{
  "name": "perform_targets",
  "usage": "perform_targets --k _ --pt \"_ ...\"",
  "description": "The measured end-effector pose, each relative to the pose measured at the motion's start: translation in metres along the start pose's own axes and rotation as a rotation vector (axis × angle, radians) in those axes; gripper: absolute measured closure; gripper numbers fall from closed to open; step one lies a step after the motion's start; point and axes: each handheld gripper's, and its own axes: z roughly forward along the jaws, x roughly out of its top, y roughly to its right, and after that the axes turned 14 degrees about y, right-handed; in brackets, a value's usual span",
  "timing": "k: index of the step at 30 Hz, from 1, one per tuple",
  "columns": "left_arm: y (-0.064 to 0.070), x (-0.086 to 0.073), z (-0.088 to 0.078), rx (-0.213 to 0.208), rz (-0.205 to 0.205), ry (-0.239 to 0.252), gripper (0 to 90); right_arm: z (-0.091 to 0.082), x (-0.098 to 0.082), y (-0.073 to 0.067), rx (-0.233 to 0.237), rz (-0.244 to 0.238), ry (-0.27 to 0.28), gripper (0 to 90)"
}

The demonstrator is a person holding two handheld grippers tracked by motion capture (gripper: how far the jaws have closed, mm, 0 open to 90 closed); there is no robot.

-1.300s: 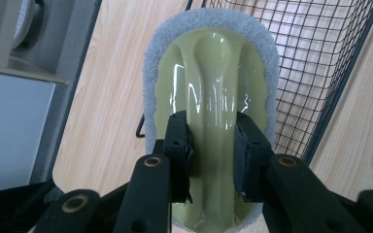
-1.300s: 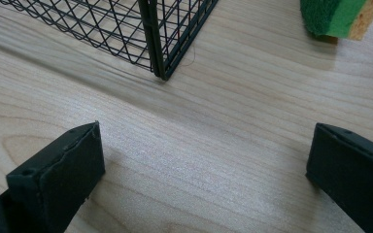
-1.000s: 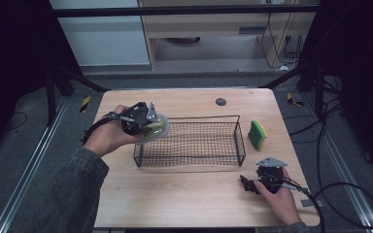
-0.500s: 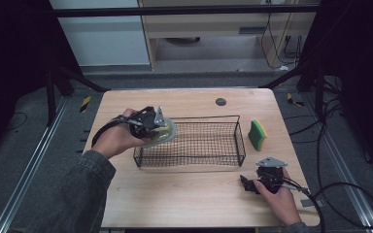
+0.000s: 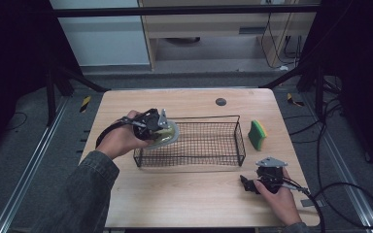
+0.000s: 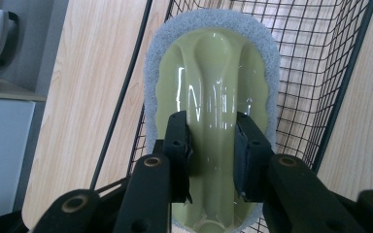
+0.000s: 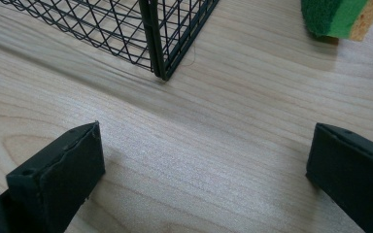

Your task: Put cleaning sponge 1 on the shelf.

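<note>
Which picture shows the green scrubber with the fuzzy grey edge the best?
The left gripper view: the scrubber shows close up, its shiny green handle ridge pinched in the left gripper, above the wire basket. The high view shows it small, half hidden by the hand, at the basket's left end.

Light wood tabletop (image 5: 189,194). Black wire basket (image 5: 223,160) stands at its centre. Green-and-yellow sponge (image 5: 257,134) lies just right of the basket. Small dark disc (image 5: 220,101) lies beyond the basket, near the far edge.
</note>
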Motion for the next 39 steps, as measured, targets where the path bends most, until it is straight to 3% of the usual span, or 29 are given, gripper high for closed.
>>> perform_targets --k 39 --pt "0.006 -0.011 0.018 -0.032 -0.013 -0.009 70.5 0.000 0.000 0.000 0.000 0.000 0.000 0.5"
